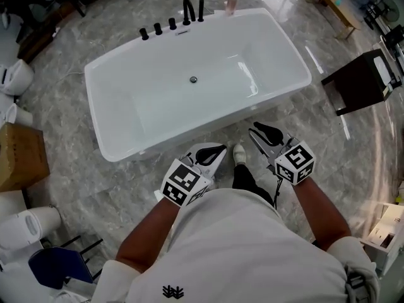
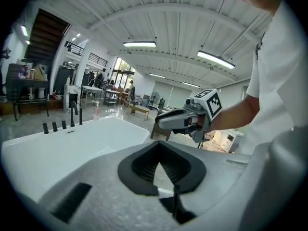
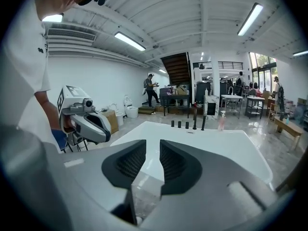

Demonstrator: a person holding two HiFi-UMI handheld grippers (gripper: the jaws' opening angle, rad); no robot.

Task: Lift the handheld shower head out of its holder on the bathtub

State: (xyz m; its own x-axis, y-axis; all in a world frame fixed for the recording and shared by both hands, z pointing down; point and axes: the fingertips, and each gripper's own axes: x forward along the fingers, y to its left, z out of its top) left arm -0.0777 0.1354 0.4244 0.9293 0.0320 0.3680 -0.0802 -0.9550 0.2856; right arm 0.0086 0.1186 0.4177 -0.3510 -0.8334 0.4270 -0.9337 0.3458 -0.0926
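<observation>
The white bathtub (image 1: 113, 141) lies across the floor in front of me. On its far rim stand three black knobs, a curved black spout (image 1: 188, 9) and the slim black handheld shower head (image 1: 201, 9) upright in its holder. The shower head (image 3: 203, 122) also shows far off in the right gripper view, and in the left gripper view the shower head (image 2: 80, 115) is small at the left. Both grippers hover short of the tub's near rim. My left gripper (image 1: 214, 151) has its jaw tips together and holds nothing. My right gripper (image 1: 262, 130) shows a narrow empty gap between its jaws.
A pink bottle (image 1: 232, 0) stands at the tub's far right corner. A dark stool (image 1: 363, 81) is to the right, with a cardboard box (image 1: 19, 156) and white toilets (image 1: 16, 77) to the left. A blue chair (image 1: 60, 264) is near left. My shoe (image 1: 240, 151) is by the tub.
</observation>
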